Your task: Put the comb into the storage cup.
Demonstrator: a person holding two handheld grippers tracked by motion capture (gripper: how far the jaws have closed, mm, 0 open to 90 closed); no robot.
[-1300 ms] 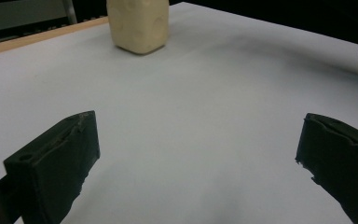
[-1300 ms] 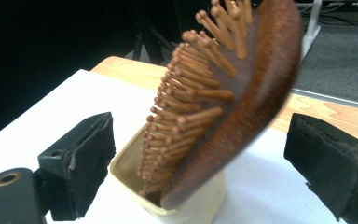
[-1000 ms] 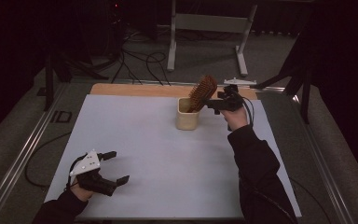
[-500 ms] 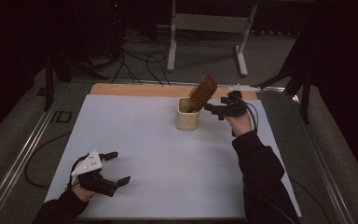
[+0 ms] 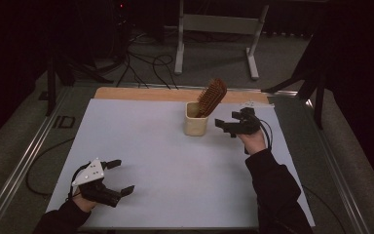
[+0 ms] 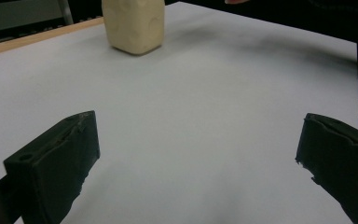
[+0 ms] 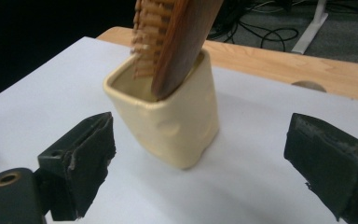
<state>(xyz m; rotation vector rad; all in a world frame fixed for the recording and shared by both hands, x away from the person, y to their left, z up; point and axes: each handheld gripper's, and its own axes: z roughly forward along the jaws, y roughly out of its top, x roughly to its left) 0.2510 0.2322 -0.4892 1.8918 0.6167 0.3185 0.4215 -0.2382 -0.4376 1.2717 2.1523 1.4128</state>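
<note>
A cream cup stands on the white sheet near the far edge, with a wooden hairbrush upright in it, leaning right. My right gripper hovers just right of the cup, open and empty. In the right gripper view the cup and brush sit between and beyond the wide-apart jaws of the right gripper. My left gripper rests open at the near left corner, holding nothing. The left gripper points at the cup far off.
The white sheet covers the table. A wooden strip runs along its far edge. Metal rails flank both sides. Beyond the table, cables and a stand's legs lie on the dark floor.
My right gripper has drawn back from the brush's head, down and toward the person. The brush stays in the cup. The left gripper has not moved.
</note>
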